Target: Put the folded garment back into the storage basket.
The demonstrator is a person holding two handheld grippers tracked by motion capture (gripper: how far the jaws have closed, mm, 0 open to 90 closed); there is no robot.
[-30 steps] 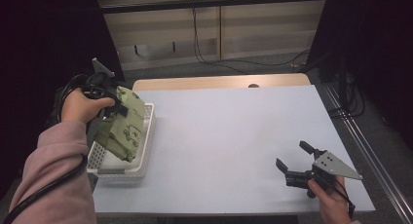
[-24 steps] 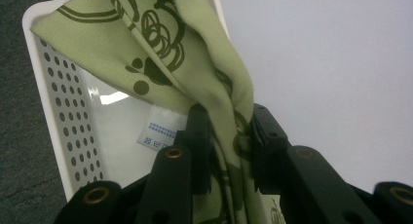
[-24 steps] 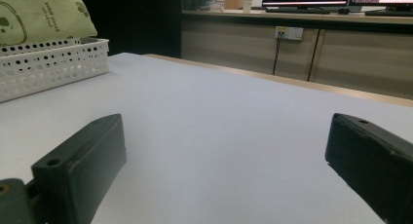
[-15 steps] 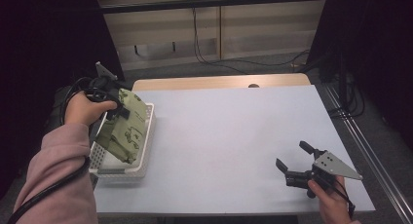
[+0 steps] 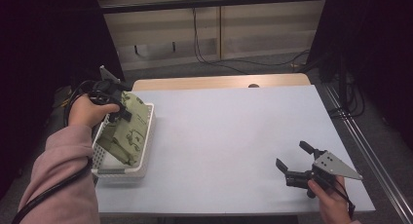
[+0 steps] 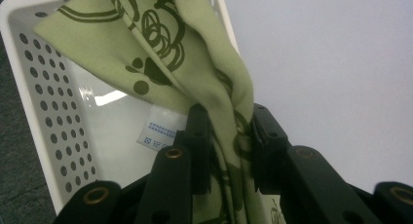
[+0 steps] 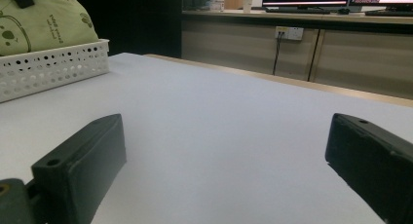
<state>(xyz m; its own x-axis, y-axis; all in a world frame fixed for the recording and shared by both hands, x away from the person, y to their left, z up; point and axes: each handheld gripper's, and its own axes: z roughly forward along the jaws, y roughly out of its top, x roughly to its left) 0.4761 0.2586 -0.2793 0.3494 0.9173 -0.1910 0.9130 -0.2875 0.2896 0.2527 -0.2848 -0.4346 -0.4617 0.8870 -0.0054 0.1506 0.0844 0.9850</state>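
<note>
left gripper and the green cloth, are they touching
Touching. The left gripper view shows the left gripper with both fingers pressed on a bunched fold of the green cloth above the white basket.

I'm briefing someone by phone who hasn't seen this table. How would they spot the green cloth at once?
Start at the pale table and go to its left edge, where a white perforated basket sits. The green cloth hangs over it, pinched in the left claw; it is the only coloured, dark-patterned item there.
</note>
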